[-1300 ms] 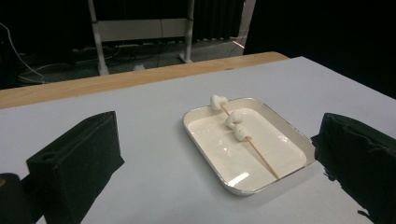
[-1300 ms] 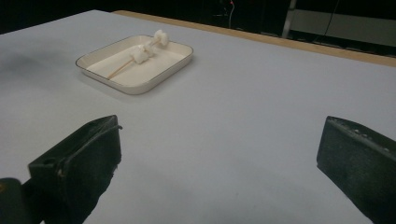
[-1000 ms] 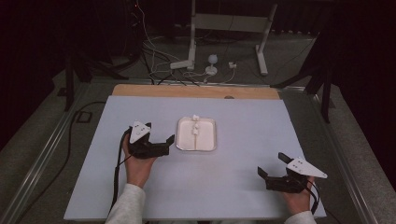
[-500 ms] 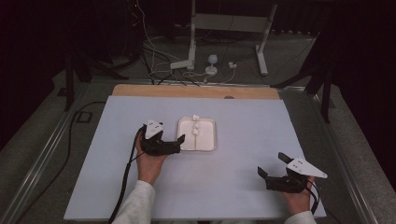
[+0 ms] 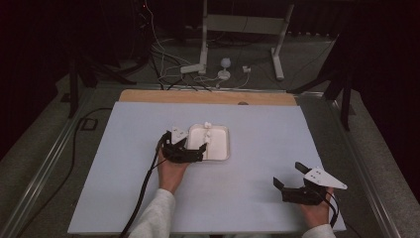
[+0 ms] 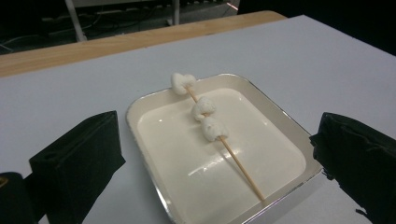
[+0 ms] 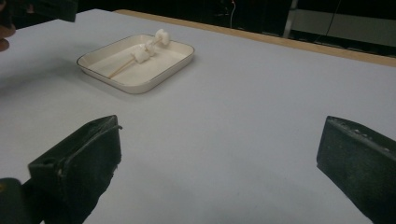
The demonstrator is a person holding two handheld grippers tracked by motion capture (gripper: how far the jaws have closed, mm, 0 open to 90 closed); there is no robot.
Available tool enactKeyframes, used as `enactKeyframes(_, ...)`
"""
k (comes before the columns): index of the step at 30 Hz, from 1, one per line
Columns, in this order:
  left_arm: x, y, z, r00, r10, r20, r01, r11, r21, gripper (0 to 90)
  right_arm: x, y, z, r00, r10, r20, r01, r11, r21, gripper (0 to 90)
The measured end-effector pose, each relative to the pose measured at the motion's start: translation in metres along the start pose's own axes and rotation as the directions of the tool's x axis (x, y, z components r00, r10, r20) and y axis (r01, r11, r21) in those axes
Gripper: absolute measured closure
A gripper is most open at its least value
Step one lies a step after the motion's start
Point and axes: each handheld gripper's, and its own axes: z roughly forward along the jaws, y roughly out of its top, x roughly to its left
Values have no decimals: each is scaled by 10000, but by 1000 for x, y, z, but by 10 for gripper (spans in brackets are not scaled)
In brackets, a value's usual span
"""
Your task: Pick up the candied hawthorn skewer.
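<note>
Two grippers show in the high view: our left gripper (image 5: 200,148), jaws spread, sits at the near left corner of the white tray (image 5: 224,133) at frame centre, while our right gripper (image 5: 288,179) rests wide open at lower right on the pale table (image 5: 267,129). Our left gripper view puts the skewer (image 6: 233,161) with three marshmallows (image 6: 204,108) mid-frame, slanting across the tray. Our right gripper view places that tray upper left, well apart.
</note>
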Motion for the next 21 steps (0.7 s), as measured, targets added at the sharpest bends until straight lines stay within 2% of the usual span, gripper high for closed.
enactKeyframes(8,-8,-3,17,10000,50,50,-52,9987,511,24,0,0,0,10000,-9,-11,9,10000,3,0)
enactKeyframes(11,-11,-5,27,10000,28,79,-36,9955,943,39,0,0,0,10000,-13,-15,13,10000,9,0)
enactKeyframes(12,-11,-5,27,10000,28,79,-36,9955,943,46,0,0,0,10000,-13,-15,13,10000,9,0)
enactKeyframes(13,-14,-6,32,10000,53,66,-61,9929,1191,51,0,0,0,10000,-19,-19,19,10000,18,0)
enactKeyframes(14,-14,-6,32,10000,53,66,-61,9929,1191,57,0,0,0,10000,-23,-26,23,10000,18,0)
enactKeyframes(17,-21,-8,41,9995,291,-146,-262,9850,1703,82,0,0,0,10000,-24,-25,24,10000,14,0)
enactKeyframes(19,-22,-8,42,9993,306,-211,-263,9833,1801,130,0,0,0,10000,-10,-27,10,10000,1,0)
enactKeyframes(21,-25,-10,48,9981,410,-455,-302,9755,2180,168,0,0,0,10000,-15,-27,15,10000,3,0)
